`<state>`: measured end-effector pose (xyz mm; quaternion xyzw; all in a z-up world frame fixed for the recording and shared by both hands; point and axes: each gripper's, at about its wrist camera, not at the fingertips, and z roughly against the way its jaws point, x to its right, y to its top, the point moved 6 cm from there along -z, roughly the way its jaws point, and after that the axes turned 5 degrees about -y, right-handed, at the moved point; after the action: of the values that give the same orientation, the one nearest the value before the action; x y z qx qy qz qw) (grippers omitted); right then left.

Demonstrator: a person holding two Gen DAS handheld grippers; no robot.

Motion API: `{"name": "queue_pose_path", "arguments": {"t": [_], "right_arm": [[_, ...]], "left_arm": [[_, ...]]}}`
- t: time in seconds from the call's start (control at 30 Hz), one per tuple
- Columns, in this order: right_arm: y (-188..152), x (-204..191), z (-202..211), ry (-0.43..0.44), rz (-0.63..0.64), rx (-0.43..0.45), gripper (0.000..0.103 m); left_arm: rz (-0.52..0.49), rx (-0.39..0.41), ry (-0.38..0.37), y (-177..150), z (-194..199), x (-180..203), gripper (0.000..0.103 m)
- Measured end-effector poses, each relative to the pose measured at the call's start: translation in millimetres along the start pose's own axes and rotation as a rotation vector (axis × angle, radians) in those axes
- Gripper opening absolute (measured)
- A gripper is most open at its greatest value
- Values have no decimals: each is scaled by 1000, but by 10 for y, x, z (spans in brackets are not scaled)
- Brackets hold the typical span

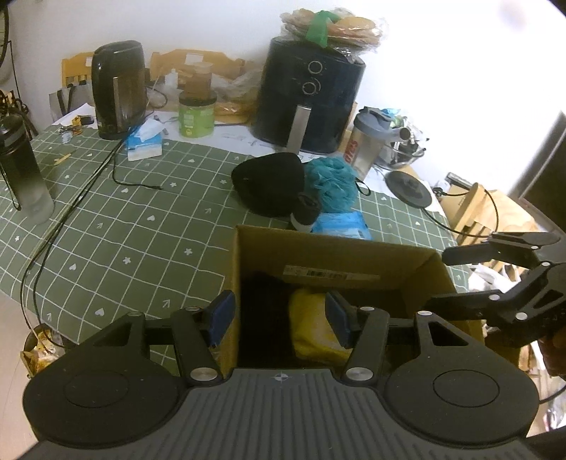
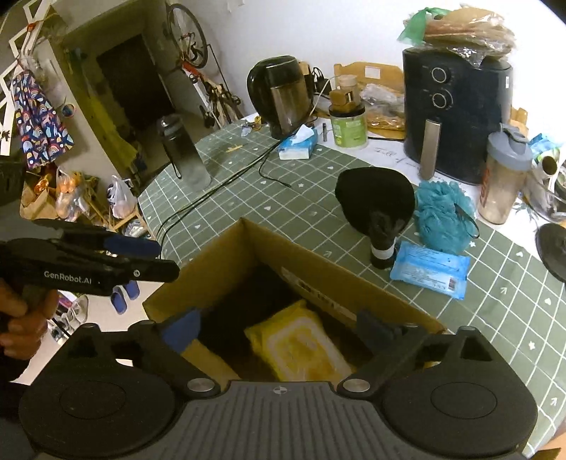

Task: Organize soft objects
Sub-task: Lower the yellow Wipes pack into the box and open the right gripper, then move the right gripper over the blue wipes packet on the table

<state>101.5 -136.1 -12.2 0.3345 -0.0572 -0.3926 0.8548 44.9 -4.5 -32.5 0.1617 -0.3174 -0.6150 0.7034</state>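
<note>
A white wall (image 1: pixel 212 24) backs the table, which wears a green checked cloth (image 1: pixel 123 212). Strong light whitens the right side. Left, a dark doorway (image 2: pixel 131 88) opens beside a hung bicycle (image 2: pixel 189 35); the floor (image 2: pixel 95 311) is pale.

- I see a green tablecloth (image 2: pixel 247 198) with a white grid and small white hearts and stars.
- The near cardboard box (image 2: pixel 318 269) is brown; a yellow pack (image 2: pixel 300 343) with a white centre and something black lie inside.
- Beyond it: a black hat (image 2: pixel 375 198), a teal bath pouf (image 2: pixel 442 212), a blue wipes pack (image 2: pixel 429 267).
- The far air fryer (image 2: pixel 456 116) is black.
</note>
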Motion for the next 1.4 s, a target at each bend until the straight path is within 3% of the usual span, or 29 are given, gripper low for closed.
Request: {"name": "queue_pose_path", "arguments": {"t": [0.57,1.0,1.23,1.4], "right_arm": [[-123,331,142,-173,-82,-1,103],[-98,766,369,-291,-217,63,103],[-75,903,323,-190,-325,73,103],[2,1069,189,-216,-331,46,103]], "left_arm": [[-70,28,-31,266,-136,100,55],[-199,4,-138,535,-423,482,55],[-249,-2,-159,600,-507,581,55],[-254,-8,-169,595,-541,579,55]]}}
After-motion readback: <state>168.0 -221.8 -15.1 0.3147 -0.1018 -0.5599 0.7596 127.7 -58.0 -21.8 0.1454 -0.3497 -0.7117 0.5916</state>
